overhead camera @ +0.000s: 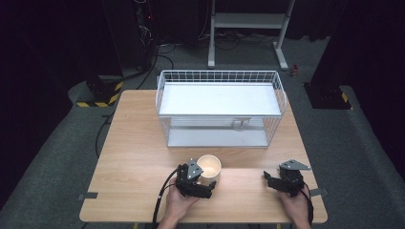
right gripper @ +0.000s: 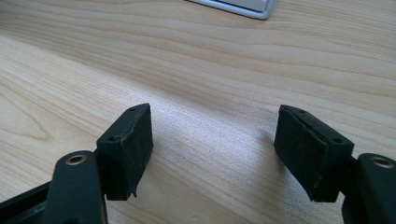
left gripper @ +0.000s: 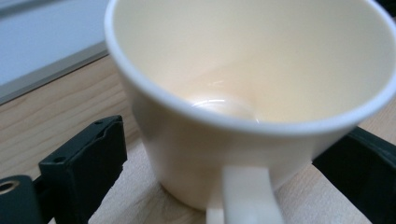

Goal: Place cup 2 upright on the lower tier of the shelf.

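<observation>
Nearest, at the bottom edge of the high view: two hands, each gripping a black tool, over a pale wooden bench (overhead camera: 138, 143).

Left side: left gripper (overhead camera: 206, 185) beside a cream cup (overhead camera: 209, 167), cable trailing back off the near edge. Cup upright on the bench, just in front of the wire basket (overhead camera: 279, 98), a little left of the bench's middle. From the left gripper view: cup (left gripper: 252, 93) close up, empty, handle turned toward the camera, one black jaw at each flank. Jaws wide around the cup; left jaw standing clear of the cup wall with bare wood between, right jaw close to the wall but contact there hard to tell. Cup base resting on the wood, not lifted.

Middle and back: white wire basket with a flat white shelf inside, at the far half of the bench, long side facing the person.

Right side: right gripper (overhead camera: 273, 181) low over the bench near the right edge, well apart from the cup. From the right gripper view: jaws of the right gripper (right gripper: 212, 149) spread wide, nothing between them but bare wood grain; corner of the basket's base just visible at the top edge.
</observation>
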Demonstrator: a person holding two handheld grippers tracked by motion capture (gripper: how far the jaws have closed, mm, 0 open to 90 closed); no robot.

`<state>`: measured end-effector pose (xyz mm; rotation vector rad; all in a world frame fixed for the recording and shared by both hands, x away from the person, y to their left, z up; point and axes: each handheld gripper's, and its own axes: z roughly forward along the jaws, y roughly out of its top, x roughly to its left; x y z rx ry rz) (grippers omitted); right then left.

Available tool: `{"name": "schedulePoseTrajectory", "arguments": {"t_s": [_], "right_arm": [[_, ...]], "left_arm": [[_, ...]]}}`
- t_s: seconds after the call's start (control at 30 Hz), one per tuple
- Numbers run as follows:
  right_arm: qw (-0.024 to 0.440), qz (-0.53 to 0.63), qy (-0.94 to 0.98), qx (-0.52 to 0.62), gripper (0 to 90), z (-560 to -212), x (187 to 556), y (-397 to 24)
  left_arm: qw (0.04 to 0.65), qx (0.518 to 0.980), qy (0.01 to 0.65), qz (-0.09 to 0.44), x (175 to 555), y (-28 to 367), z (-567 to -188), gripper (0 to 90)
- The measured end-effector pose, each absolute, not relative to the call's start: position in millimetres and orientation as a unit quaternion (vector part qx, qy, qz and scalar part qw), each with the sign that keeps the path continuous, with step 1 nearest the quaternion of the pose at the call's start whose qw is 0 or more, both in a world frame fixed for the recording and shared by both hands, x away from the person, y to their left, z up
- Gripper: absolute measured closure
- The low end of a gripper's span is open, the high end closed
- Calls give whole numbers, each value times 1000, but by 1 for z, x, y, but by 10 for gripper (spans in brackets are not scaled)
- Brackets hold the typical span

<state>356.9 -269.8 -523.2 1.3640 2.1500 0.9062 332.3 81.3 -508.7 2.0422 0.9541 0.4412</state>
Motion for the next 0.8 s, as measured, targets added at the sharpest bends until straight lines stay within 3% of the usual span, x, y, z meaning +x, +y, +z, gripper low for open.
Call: {"name": "schedulePoseTrajectory", "arguments": {"t_s": [0.8], "right_arm": [[218,327,776,493,283,-523,357,-270]], "left_arm": [[415,803,380,197,341,68,-508,84]]}}
